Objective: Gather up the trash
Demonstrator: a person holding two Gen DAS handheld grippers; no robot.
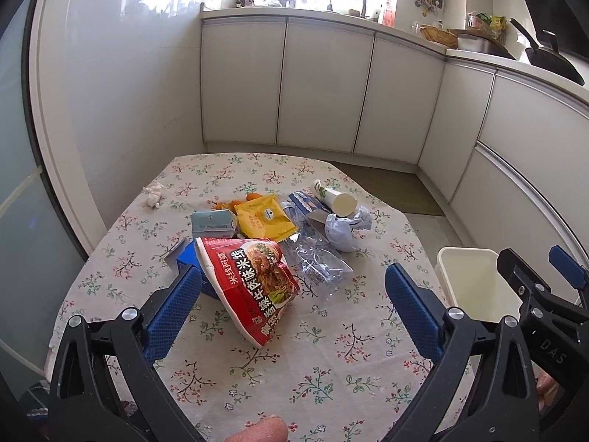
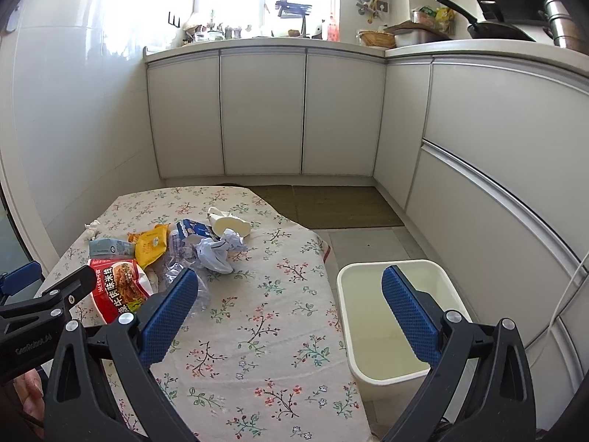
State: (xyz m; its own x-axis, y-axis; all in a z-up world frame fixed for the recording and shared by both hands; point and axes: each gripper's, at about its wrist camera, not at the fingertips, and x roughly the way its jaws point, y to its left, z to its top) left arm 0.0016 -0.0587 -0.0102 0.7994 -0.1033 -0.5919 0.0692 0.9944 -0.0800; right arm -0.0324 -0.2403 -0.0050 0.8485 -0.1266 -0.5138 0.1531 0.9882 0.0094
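A pile of trash lies on the floral tablecloth [image 1: 294, 368]: a red noodle packet [image 1: 250, 287], a yellow packet [image 1: 263, 221], a clear crushed plastic bottle [image 1: 316, 258], a crumpled white bag [image 1: 342, 230], a white cup on its side [image 1: 337, 199], a pale blue carton [image 1: 213, 223] and a blue box [image 1: 189, 261]. My left gripper [image 1: 294, 294] is open and empty, just short of the red packet. My right gripper [image 2: 291, 294] is open and empty, over the table's right edge beside the white bin [image 2: 390, 316]. The red packet [image 2: 117, 287] shows at the left in the right wrist view.
The white bin [image 1: 475, 280] stands on the floor right of the table. A crumpled tissue [image 1: 154, 195] lies at the table's far left. White kitchen cabinets [image 2: 265, 110] stand behind, with a brown mat [image 2: 331, 206] on the floor.
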